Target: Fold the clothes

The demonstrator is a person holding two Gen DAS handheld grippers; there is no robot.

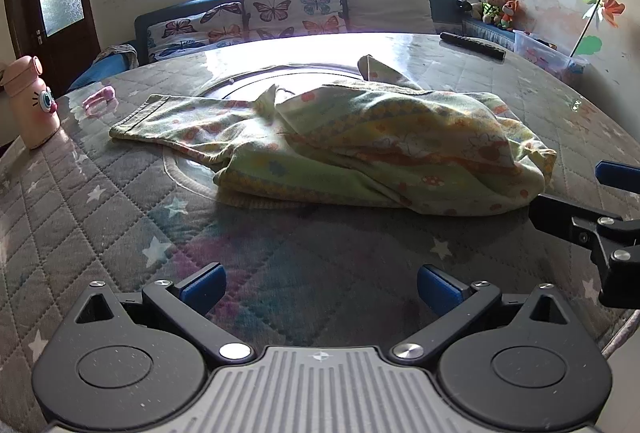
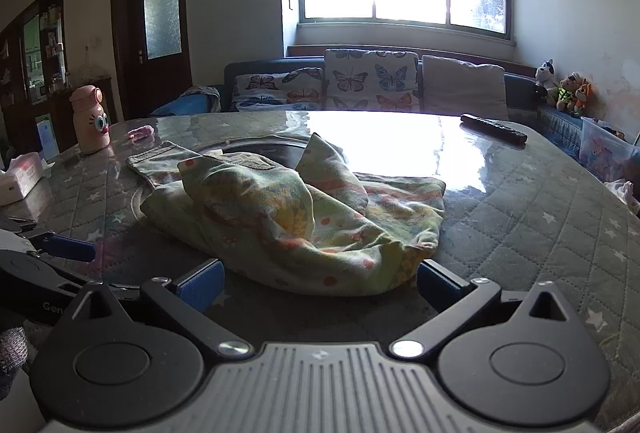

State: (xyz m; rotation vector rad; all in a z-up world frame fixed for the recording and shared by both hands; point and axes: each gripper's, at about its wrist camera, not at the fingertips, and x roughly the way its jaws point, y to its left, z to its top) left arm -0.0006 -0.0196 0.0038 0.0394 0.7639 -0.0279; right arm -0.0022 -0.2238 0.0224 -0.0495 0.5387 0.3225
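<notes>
Progress: folding judged barely begun; garment [image 1: 340, 145] lies crumpled mid-worktop [image 1: 120, 217], one leg stretched left.
Remaining: spread flat, then every fold.
Left claw [image 1: 321, 291]: fingers apart, empty, near edge, short of the cloth.
Right claw [image 2: 320, 283]: fingers apart, empty, at the cloth's near hem.
Surroundings: pink bottle [image 1: 30, 105] far left, remote control [image 1: 472, 45] far right; neither obstructs.

We see a pale green garment [image 1: 360, 141] printed with orange, yellow and red cartoon motifs. The worktop [image 1: 100, 193] wears a grey quilted cover dotted with white stars. Our left gripper [image 1: 320, 289] and right gripper [image 2: 320, 283] are black with blue finger pads. The bottle [image 1: 32, 101] is pink with a painted cartoon eye; the cushion [image 1: 292, 7] is white with multicoloured butterflies, the remote [image 1: 472, 45] black.
</notes>
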